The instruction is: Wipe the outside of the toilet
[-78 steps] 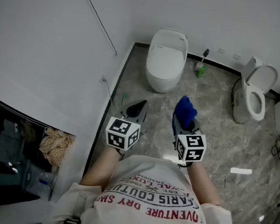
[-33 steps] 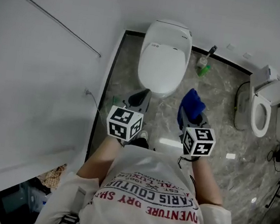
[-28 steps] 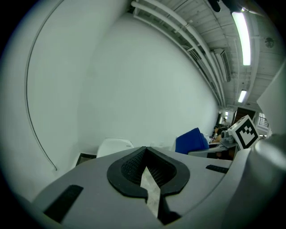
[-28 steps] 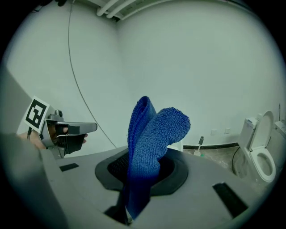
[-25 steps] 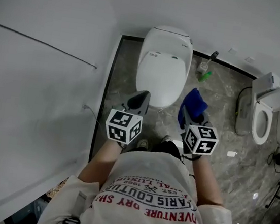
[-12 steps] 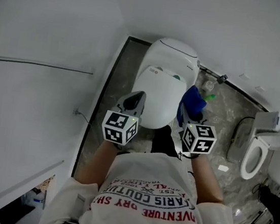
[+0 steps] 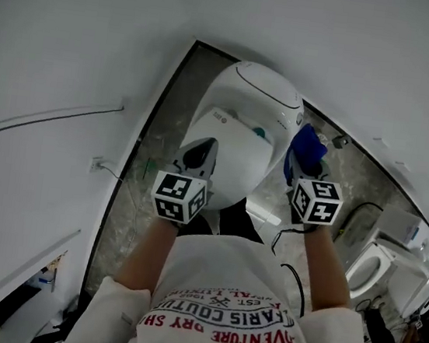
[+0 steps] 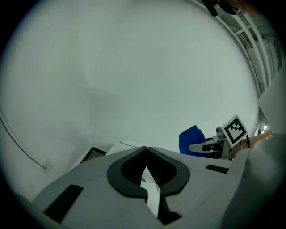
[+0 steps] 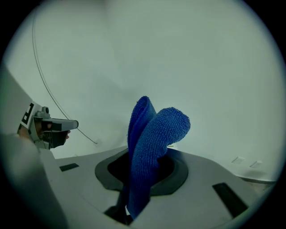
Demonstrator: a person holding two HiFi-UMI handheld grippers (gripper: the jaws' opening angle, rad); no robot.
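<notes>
Here the folded blue terry cloth (image 9: 149,147) stands clamped in the right gripper's (image 7: 306,171) jaws, right of the white oval toilet (image 7: 240,127), while the left gripper's (image 7: 200,153) jaws meet empty.

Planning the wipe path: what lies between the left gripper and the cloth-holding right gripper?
In the head view, the closed toilet lid spans that stretch, from the left gripper to the right gripper shut on the blue cloth.
</notes>
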